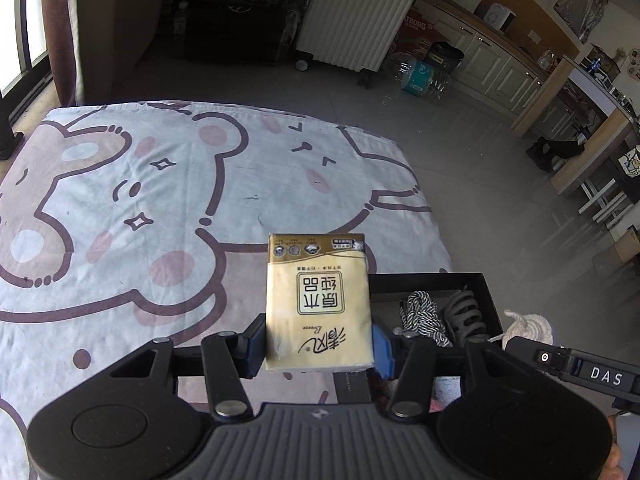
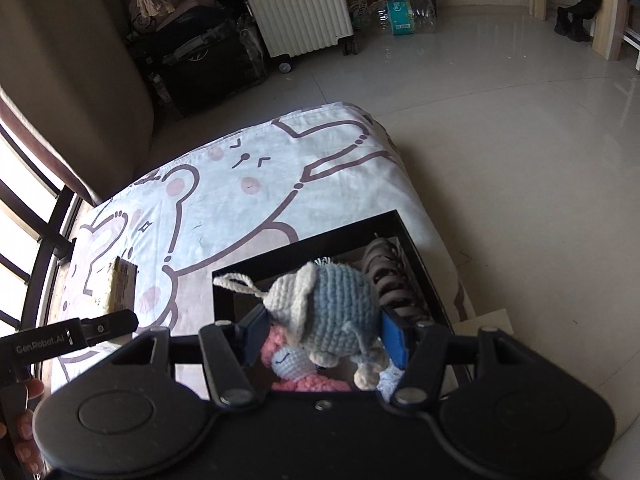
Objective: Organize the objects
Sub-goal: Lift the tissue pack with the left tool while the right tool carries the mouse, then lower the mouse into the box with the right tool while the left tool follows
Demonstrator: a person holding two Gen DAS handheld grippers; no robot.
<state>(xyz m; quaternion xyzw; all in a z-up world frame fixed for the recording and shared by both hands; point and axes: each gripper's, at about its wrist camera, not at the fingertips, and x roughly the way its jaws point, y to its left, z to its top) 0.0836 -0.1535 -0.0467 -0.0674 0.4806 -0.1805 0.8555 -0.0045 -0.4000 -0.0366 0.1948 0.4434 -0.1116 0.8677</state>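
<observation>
Two grippers carry one object each, and we read this as the carrying step toward the box. Nearest us, our left gripper (image 1: 320,344) clamps a yellow plastic-wrapped tissue pack (image 1: 318,304) by its sides, held above the cartoon-bear bedsheet (image 1: 120,208), just beside the box's left edge. Our right gripper (image 2: 324,336) squeezes a blue-and-cream crocheted elephant toy (image 2: 332,312) between its blue pads, hanging over the black rectangular cardboard box (image 2: 312,240).

Inside the box we count one pink-and-white crocheted doll (image 2: 296,364), one black-and-white twisted cord (image 1: 424,316) and one dark grey claw hair clip (image 2: 386,276); whatever lies deeper is hidden.

Next, we judge, the elephant must be lowered into the free space beside the doll and let go, and the tissue pack then needs shifting right over the rim.

Farther off stand one white ribbed suitcase (image 2: 298,8) and one shrink-wrapped bundle of water bottles (image 2: 404,16).
</observation>
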